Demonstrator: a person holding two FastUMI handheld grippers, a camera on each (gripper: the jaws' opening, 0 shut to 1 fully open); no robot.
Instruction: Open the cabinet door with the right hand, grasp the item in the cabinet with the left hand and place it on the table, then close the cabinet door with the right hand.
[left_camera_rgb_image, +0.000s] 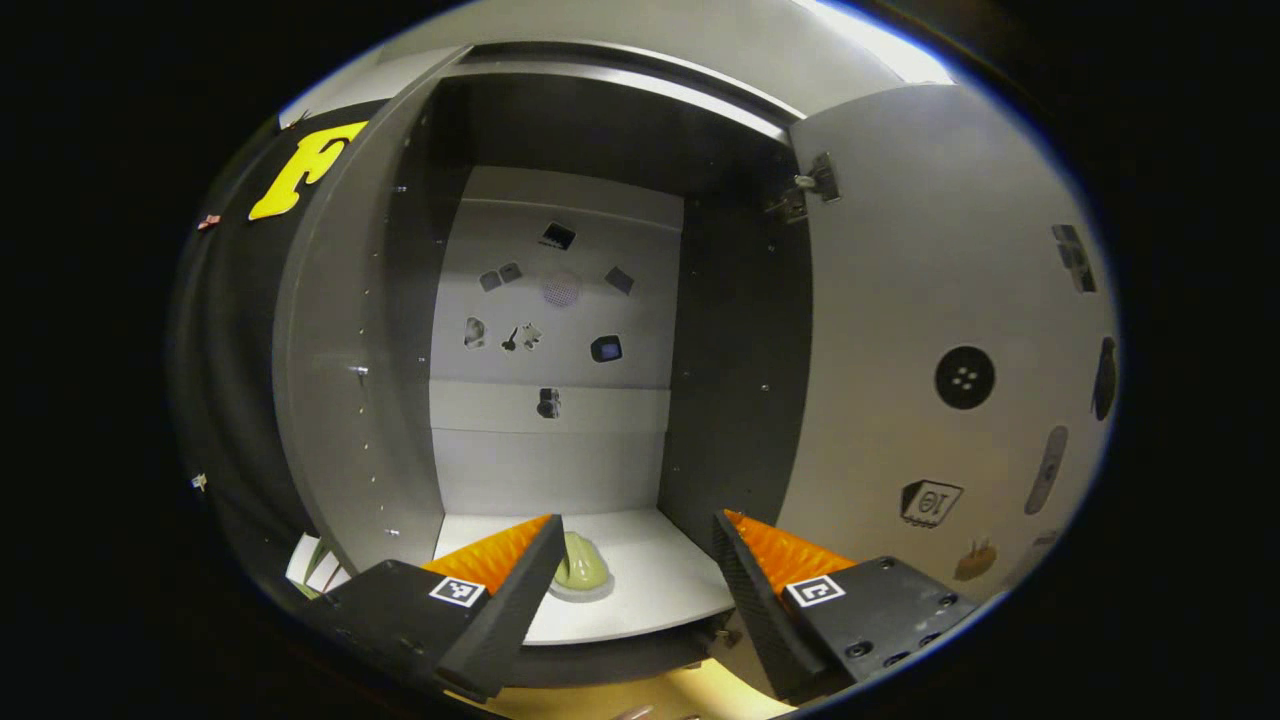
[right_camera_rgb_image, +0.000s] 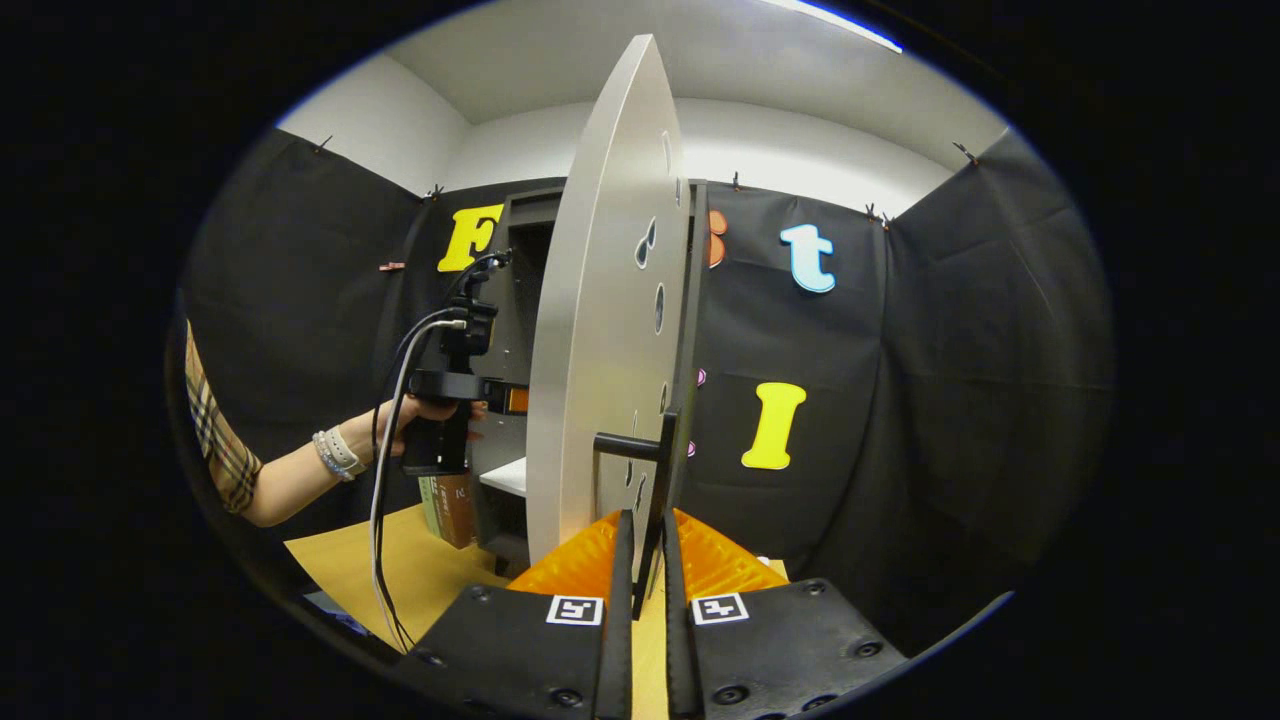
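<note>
- On the cabinet's (left_camera_rgb_image: 360, 330) bottom shelf (left_camera_rgb_image: 660, 590) sits the item (left_camera_rgb_image: 582, 568), a pale green lump, right by the front edge.
- Left gripper (left_camera_rgb_image: 635, 540) hangs spread wide in front of it, nothing grabbed, item closer to its left finger.
- Right gripper (right_camera_rgb_image: 641, 545) is pinched nearly closed on the open door's (right_camera_rgb_image: 600, 330) dark handle (right_camera_rgb_image: 640, 455).
- Stickers on the door, too small to read.
- Wooden table (right_camera_rgb_image: 400, 570) below.

Left gripper view: close, facing straight into the open cabinet (left_camera_rgb_image: 560, 330). Right gripper view: edge-on along the cabinet door (right_camera_rgb_image: 600, 330), close. Shared: cabinet and door.
</note>
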